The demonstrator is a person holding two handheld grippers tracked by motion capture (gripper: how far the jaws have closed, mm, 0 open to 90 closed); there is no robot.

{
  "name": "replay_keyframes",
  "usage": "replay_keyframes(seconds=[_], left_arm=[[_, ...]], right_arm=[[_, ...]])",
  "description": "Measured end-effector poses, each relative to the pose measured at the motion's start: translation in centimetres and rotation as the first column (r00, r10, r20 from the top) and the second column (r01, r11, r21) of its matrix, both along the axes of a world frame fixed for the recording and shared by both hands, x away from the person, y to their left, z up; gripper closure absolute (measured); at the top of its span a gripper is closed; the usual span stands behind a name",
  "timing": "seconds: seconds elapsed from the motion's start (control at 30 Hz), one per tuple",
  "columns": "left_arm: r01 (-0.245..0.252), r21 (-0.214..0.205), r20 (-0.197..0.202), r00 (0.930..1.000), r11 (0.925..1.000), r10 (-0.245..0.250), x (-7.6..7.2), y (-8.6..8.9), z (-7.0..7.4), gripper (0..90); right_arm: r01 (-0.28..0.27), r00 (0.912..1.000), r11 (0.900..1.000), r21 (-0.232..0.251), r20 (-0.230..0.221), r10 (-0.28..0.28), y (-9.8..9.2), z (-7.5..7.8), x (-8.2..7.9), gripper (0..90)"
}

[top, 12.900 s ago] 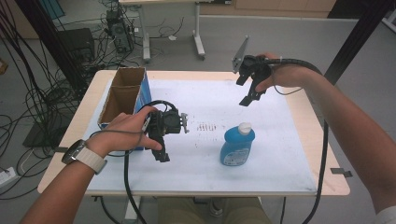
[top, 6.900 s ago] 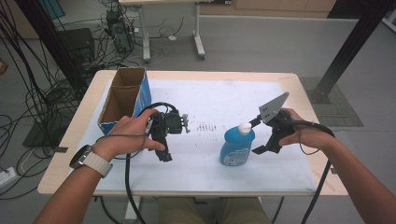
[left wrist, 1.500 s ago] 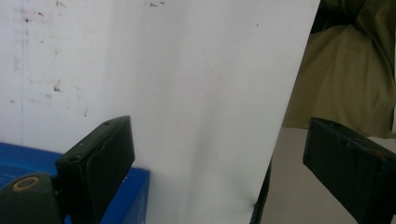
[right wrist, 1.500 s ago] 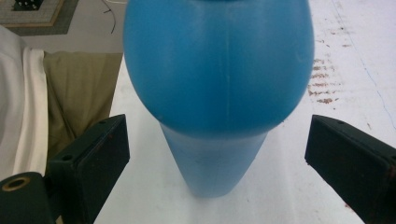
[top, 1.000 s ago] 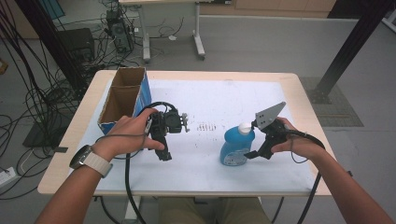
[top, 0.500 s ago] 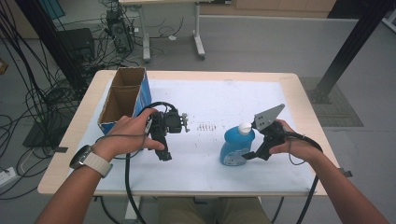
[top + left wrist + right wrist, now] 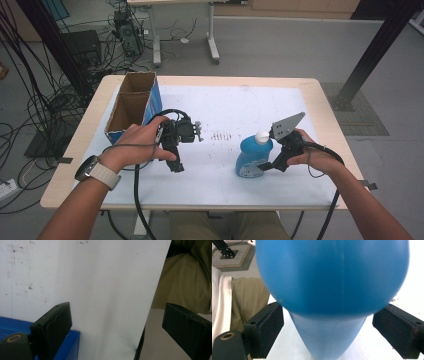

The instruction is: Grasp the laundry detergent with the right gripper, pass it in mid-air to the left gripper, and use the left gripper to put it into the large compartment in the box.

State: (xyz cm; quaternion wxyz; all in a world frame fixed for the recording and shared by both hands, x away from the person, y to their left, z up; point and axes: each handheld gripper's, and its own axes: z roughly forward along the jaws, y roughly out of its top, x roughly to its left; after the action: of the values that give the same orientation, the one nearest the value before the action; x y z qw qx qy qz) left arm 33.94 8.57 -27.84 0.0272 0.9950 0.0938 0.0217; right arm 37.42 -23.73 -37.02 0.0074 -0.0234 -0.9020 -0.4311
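A blue bottle with a white cap stands upright on the white sheet, right of the middle. My right gripper sits at its right side, low on the body. In the right gripper view the bottle is between the two jaws of the right gripper, which have just been closing. Narrow gaps remain at both pads, so it is open. My left gripper rests on the sheet left of the middle. Its jaws stand wide in the left gripper view with nothing between them.
An open cardboard box with blue sides stands at the table's back left, close to my left hand. The left gripper view has a blue surface at lower left and the sheet's edge with the person's trousers beyond. Cables trail on the floor behind.
My right hand and gripper have stayed beside the bottle. The left hand, the bottle and the box have not moved.
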Motion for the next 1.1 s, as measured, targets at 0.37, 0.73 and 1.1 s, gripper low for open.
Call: replay_keyframes(seconds=[0.37,0.73,1.1], left_arm=[[0.001,0.001,-0.001,1.0,1.0,-0.001,0.0,-0.1,-0.1,9.3],[0.002,0.003,0.0,1.0,1.0,-0.002,0.0,-0.1,0.0,9.4],[0.002,0.003,0.0,1.0,1.0,-0.002,0.0,-0.1,-0.1,9.4]], right_arm=[[0.006,1.0,0.9994,0.034,-0.001,-0.006,0.3,-0.7,-0.1,11.1],[0.013,0.9999,0.9984,0.056,0.003,-0.013,0.5,-1.0,0.0,13.9],[0.008,1.0,0.9971,0.076,0.003,-0.008,0.5,-1.5,-0.1,17.4]])
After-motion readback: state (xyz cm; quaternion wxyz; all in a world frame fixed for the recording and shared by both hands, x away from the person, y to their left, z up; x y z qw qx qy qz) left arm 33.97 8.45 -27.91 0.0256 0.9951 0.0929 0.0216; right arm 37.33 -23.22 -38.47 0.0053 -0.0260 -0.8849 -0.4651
